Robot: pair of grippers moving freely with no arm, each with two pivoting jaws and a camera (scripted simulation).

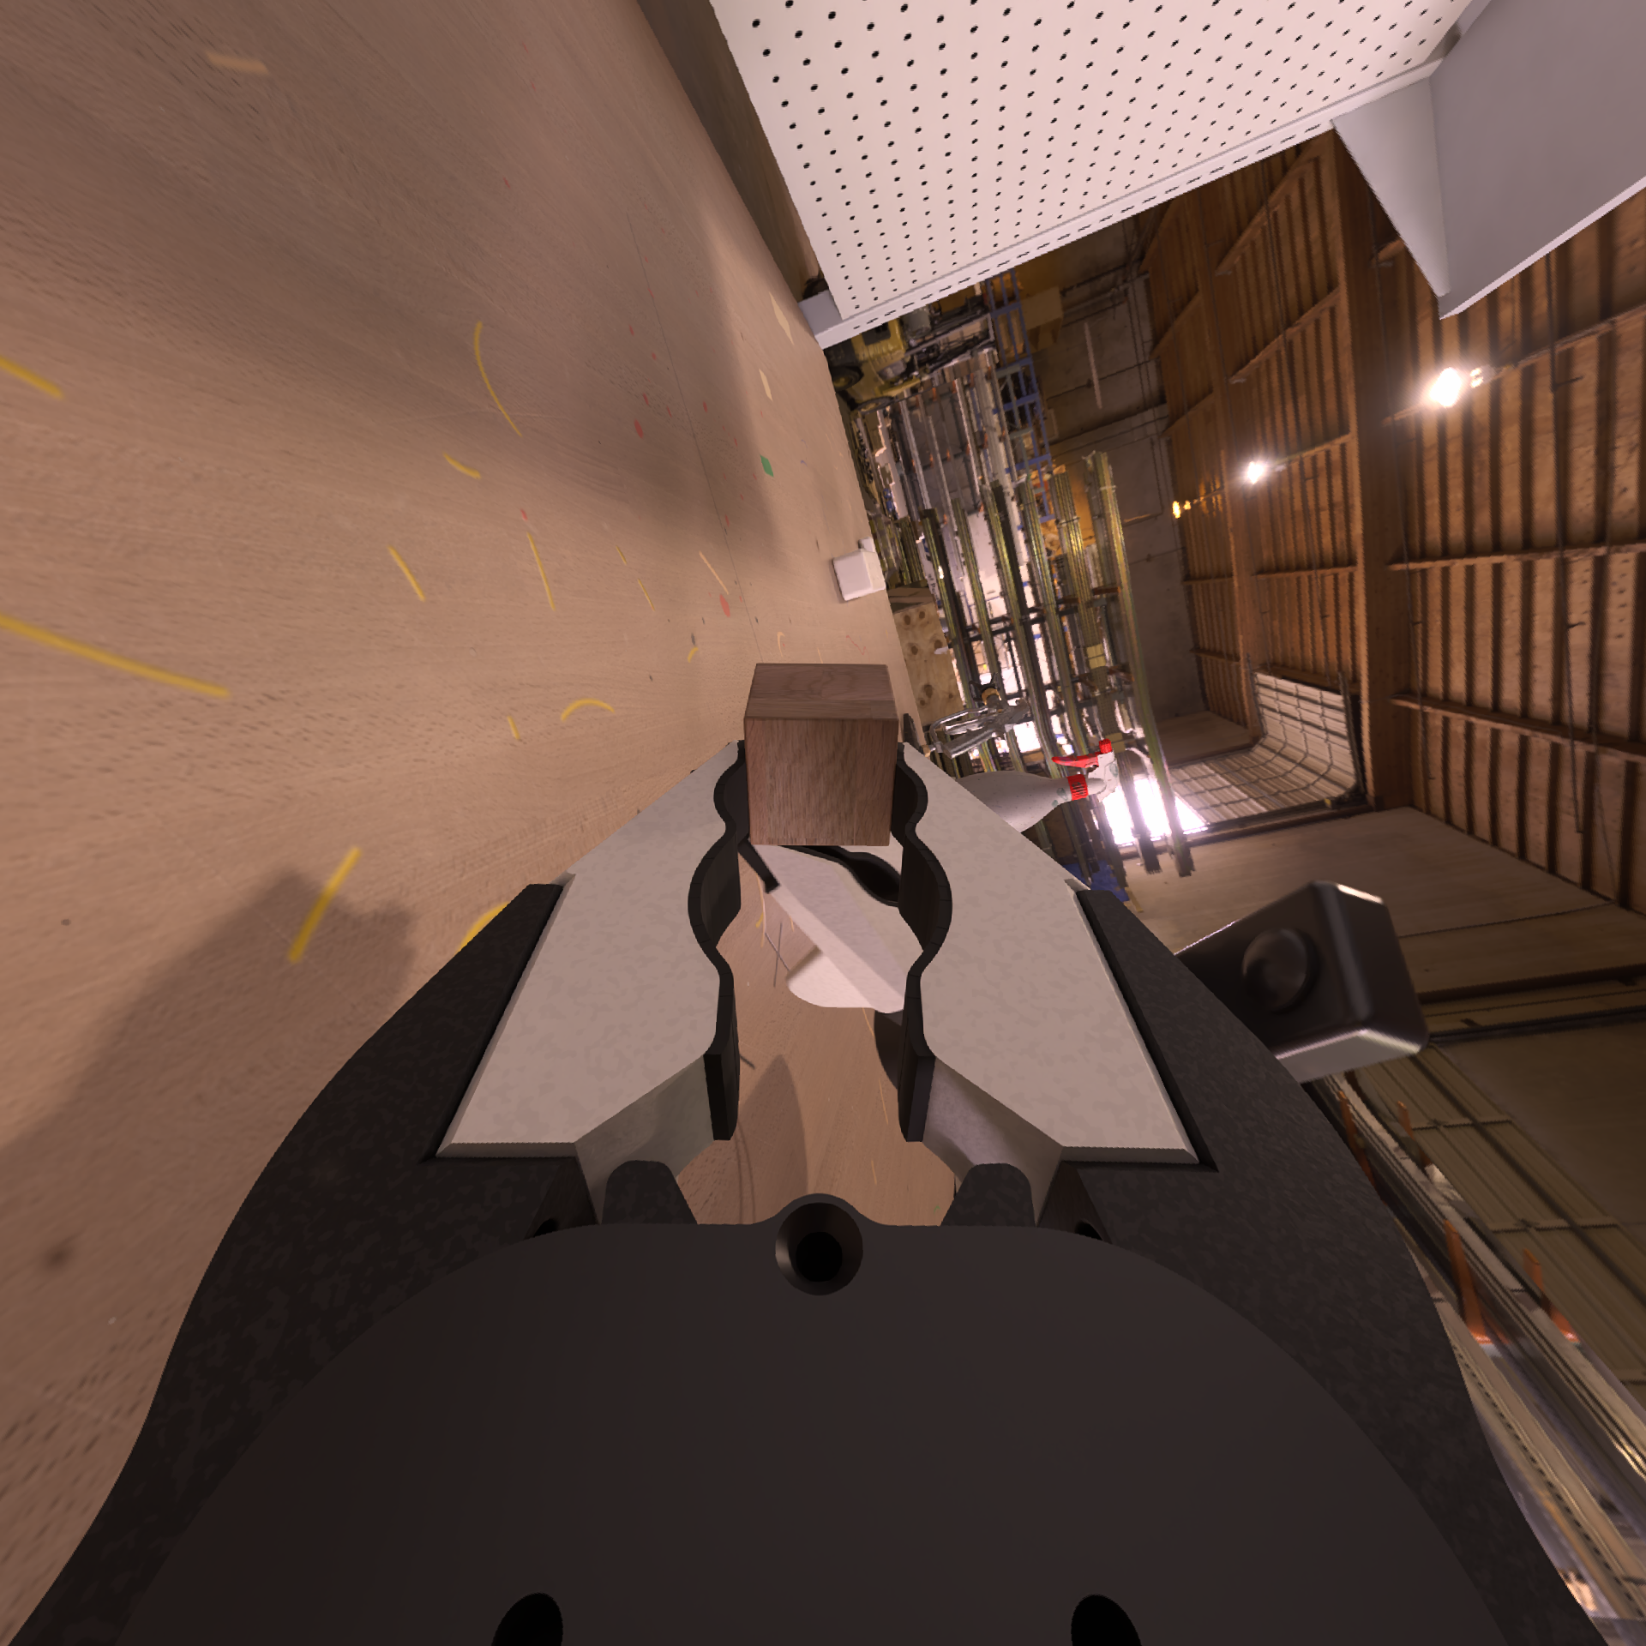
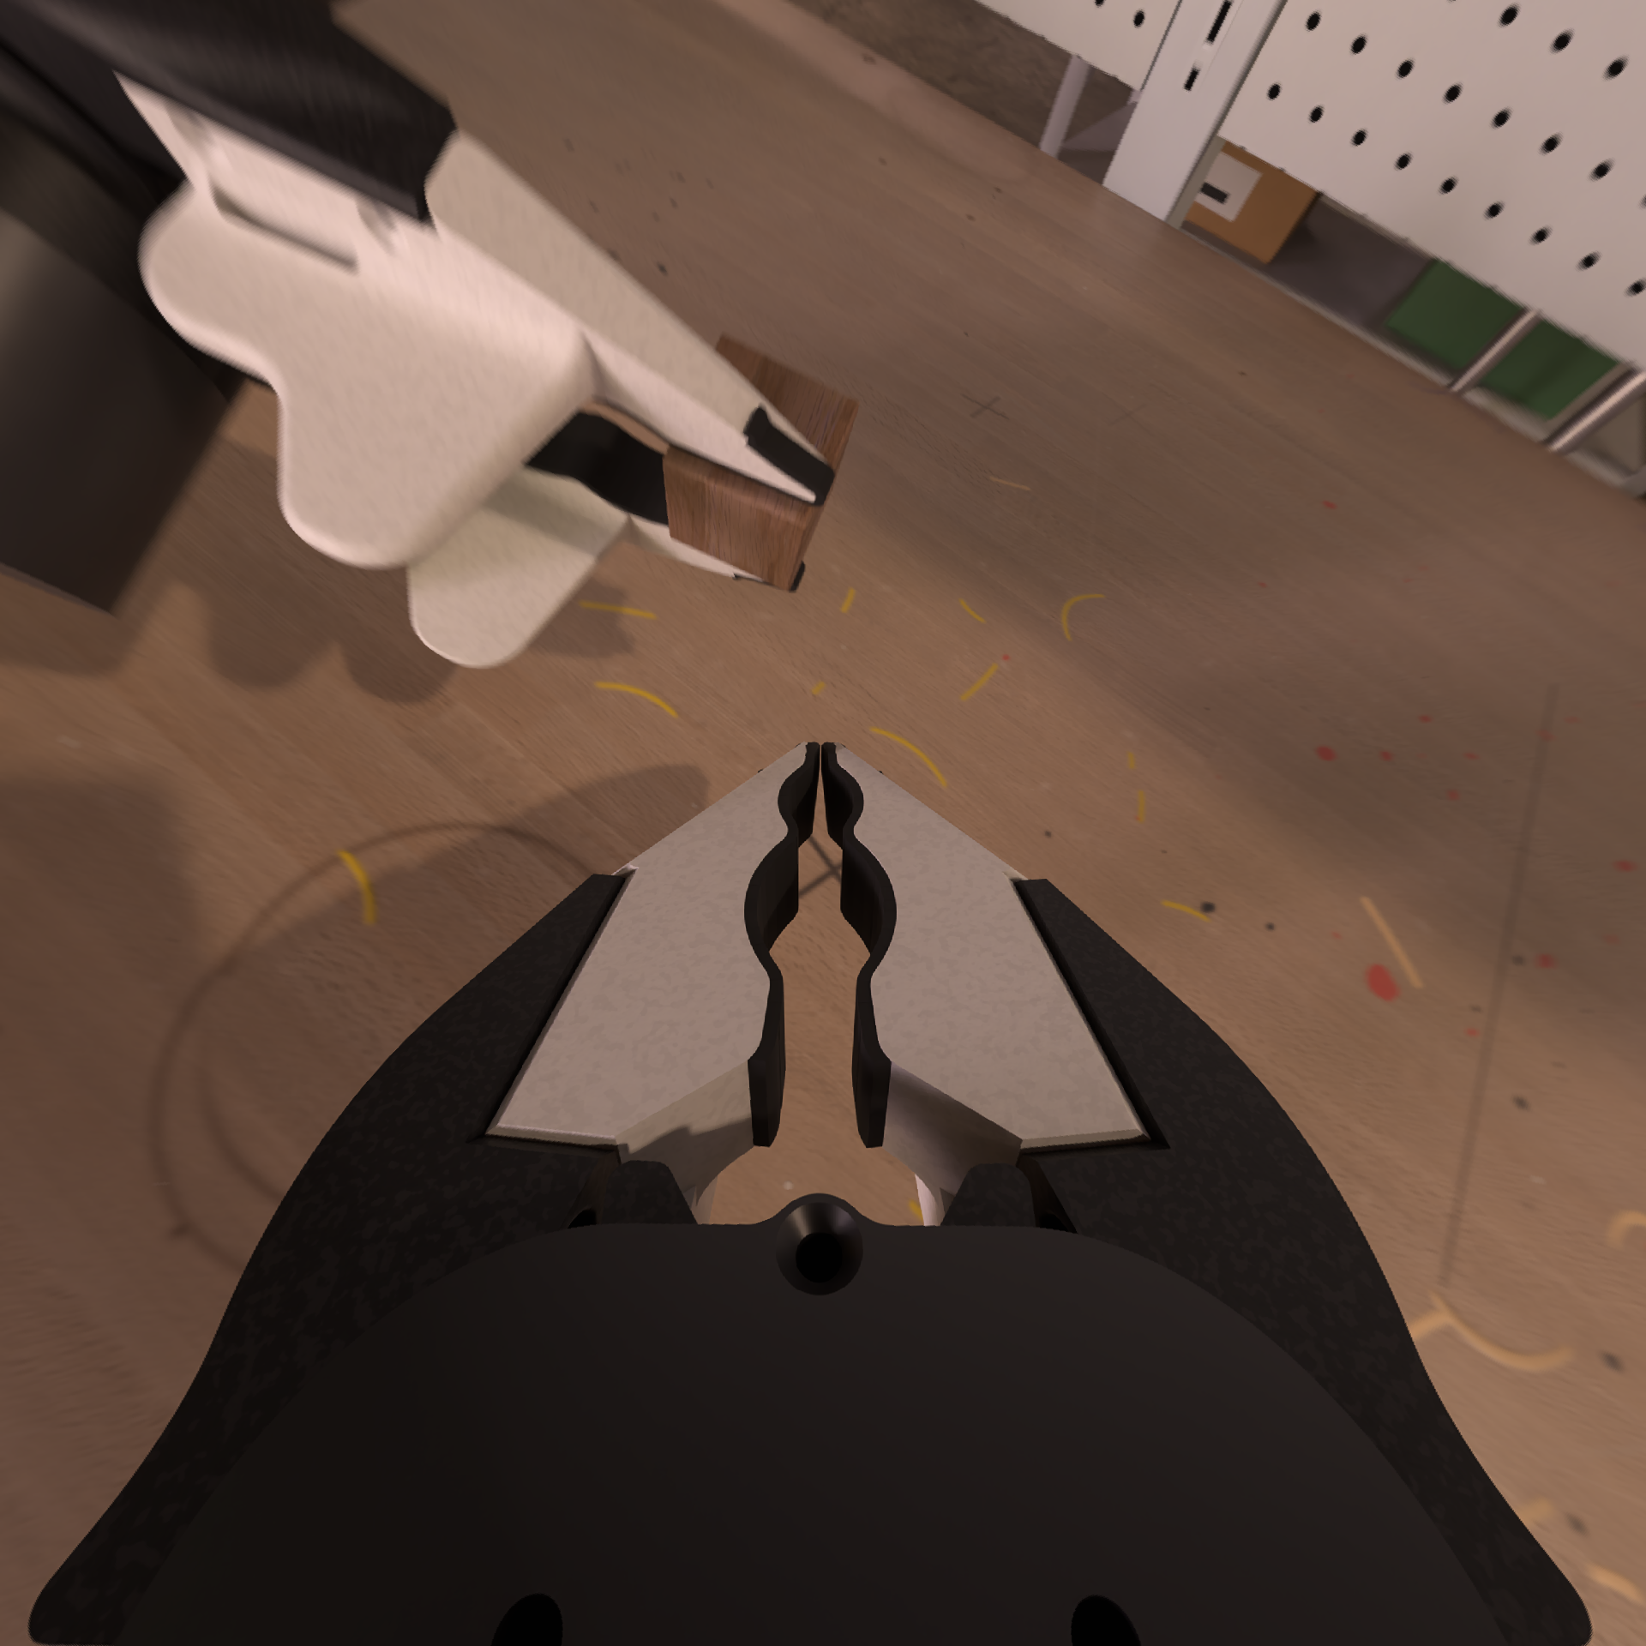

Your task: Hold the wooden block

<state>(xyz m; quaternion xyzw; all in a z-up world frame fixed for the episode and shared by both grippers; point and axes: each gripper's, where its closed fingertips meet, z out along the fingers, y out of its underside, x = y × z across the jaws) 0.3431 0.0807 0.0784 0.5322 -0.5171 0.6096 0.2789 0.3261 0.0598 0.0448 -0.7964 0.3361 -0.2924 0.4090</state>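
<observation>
The wooden block (image 1: 819, 757) is a brown cube clamped between the tips of my left gripper (image 1: 819, 784), held above the wooden tabletop (image 1: 312, 534). In the right wrist view the same block (image 2: 748, 525) sits in the left gripper's fingers (image 2: 677, 419) at the upper left, lifted off the table. My right gripper (image 2: 818, 748) is shut with nothing in it and points at the table below and in front of the block. Parts of the right gripper (image 1: 1300, 971) show behind the block in the left wrist view.
A white pegboard (image 1: 1024, 134) stands along the table's far edge; it also shows in the right wrist view (image 2: 1470, 134). A cardboard box (image 2: 1247, 205) and green bins (image 2: 1461, 312) sit under it. A small white box (image 1: 857, 574) lies on the table. Paint flecks mark the tabletop (image 2: 1158, 802).
</observation>
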